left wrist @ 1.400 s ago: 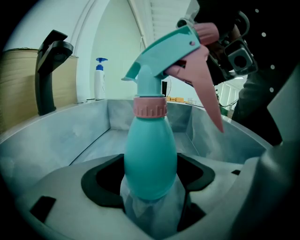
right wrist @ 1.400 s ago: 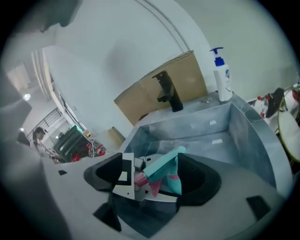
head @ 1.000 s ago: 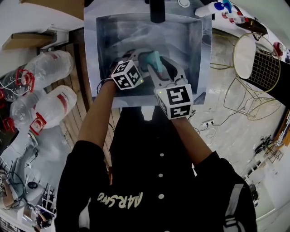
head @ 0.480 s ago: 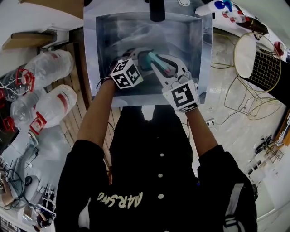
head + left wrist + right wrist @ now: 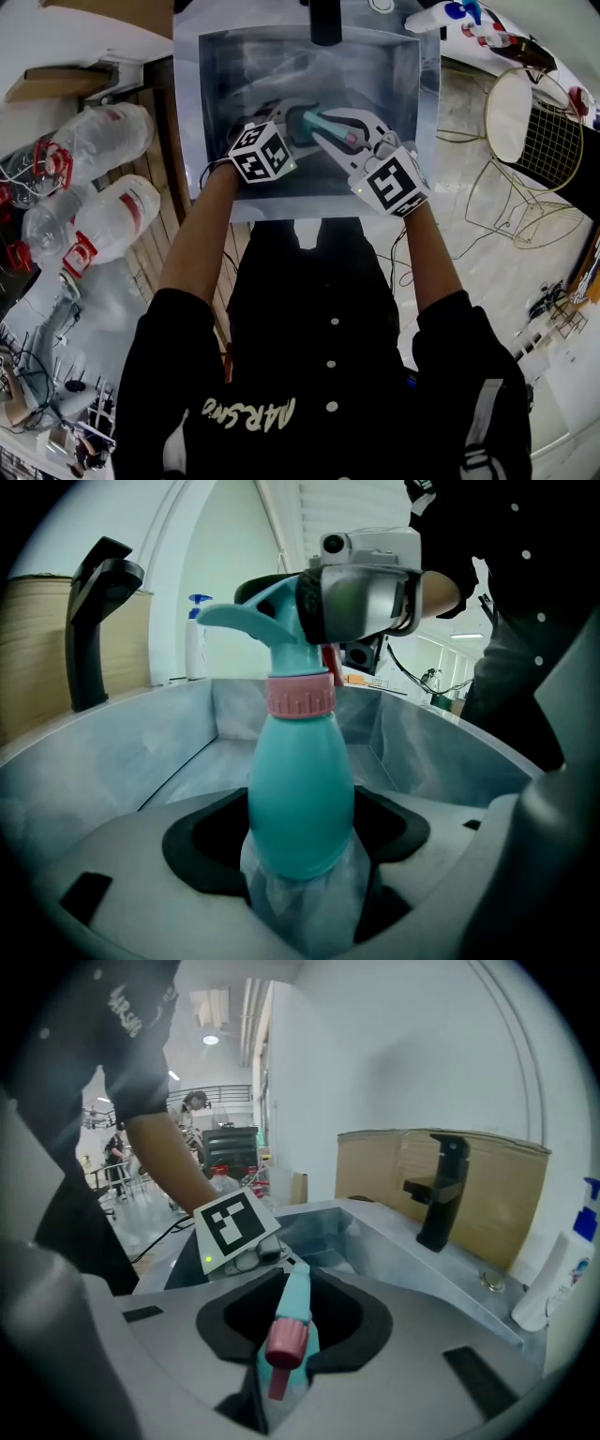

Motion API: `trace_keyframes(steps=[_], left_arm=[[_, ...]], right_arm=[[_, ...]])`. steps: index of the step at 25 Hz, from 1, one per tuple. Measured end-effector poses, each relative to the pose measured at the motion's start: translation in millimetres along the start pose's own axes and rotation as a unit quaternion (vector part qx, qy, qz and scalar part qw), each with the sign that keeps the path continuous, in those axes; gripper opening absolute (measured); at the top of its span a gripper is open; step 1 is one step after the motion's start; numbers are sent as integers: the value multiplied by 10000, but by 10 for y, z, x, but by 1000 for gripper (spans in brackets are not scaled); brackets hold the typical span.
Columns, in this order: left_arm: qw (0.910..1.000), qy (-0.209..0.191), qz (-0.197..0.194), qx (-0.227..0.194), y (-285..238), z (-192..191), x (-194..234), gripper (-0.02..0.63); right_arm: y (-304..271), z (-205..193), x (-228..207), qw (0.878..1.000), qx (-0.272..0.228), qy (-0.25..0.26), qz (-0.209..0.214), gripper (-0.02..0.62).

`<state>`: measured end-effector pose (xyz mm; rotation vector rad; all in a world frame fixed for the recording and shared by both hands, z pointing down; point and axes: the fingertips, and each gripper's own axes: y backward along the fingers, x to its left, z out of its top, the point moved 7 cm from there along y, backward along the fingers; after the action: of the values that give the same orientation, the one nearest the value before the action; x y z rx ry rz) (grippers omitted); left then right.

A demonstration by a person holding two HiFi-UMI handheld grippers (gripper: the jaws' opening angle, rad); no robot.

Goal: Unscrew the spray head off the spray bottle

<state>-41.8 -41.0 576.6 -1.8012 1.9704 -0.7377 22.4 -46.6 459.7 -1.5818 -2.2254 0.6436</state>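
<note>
A teal spray bottle (image 5: 300,789) with a pink collar (image 5: 300,696) is held over the steel sink (image 5: 216,112). My left gripper (image 5: 300,892) is shut on the bottle's lower end, where a clear film wraps it. The teal spray head (image 5: 253,621) points left in the left gripper view. My right gripper (image 5: 281,1372) has just been closing and now grips this spray head (image 5: 292,1312), whose pink nozzle (image 5: 284,1344) faces its camera. In the head view the left gripper (image 5: 286,127) and right gripper (image 5: 337,127) meet at the bottle (image 5: 314,120).
A black faucet (image 5: 325,23) stands at the sink's far rim. Large water jugs (image 5: 103,141) lie on the floor at the left. Spray bottles (image 5: 441,17) sit at the sink's far right corner. A wire chair (image 5: 534,122) is to the right.
My right gripper has rolled, its marker cube swinging to the right, and its jaws have narrowed onto the spray head. The left gripper and the bottle have stayed put.
</note>
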Motion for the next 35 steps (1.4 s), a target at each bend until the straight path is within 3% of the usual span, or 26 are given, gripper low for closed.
trace_keyframes(steps=[4, 9, 12, 14, 17, 21, 23, 25, 27, 29, 31, 33, 34, 35], left_arm=[[10000, -58, -12, 1, -11, -1, 4, 357], [9999, -144, -37, -3, -18, 16, -2, 357], [9999, -122, -44, -4, -16, 17, -5, 357], [9999, -119, -49, -5, -19, 18, -6, 357], [9999, -125, -53, -10, -18, 19, 1, 357], [9999, -116, -48, -6, -16, 13, -2, 357], [9999, -126, -44, -7, -15, 12, -8, 357], [9999, -133, -46, -6, -16, 11, -14, 357], [9999, -135, -53, -7, -18, 12, -18, 357], [9999, -140, -48, -7, -15, 7, -18, 357], [9999, -144, -33, -9, -11, 3, -17, 357], [9999, -146, -25, -3, -10, 3, -21, 357], [9999, -149, -24, 0, -11, 6, -23, 357], [9999, -152, -23, 3, -12, 9, -24, 357]], right_arm=[[50, -9, -68, 9949, -36, 546, 853, 98], [52, 30, -122, 9771, 118, 1280, 1694, 98], [43, 54, -129, 9726, 123, 1402, 1851, 100], [60, 78, -160, 9769, 20, 1179, 1781, 109], [100, 147, -213, 9839, -193, 723, 1621, 252], [277, 219, -232, 9908, -141, 543, 1235, 285], [470, 356, -217, 9931, -838, 28, 822, 298], [654, 524, -138, 9782, -1834, -913, 338, 263], [769, 551, -15, 9599, -2208, -1722, -94, 187], [760, 453, 112, 9516, -2101, -2162, -592, 100], [653, 287, 242, 9508, -1634, -2404, -1070, 91], [560, 139, 342, 9395, -1168, -2799, -1590, 95], [524, 101, 375, 9290, -1012, -3067, -1808, 143], [487, 89, 400, 9180, -882, -3347, -1938, 233]])
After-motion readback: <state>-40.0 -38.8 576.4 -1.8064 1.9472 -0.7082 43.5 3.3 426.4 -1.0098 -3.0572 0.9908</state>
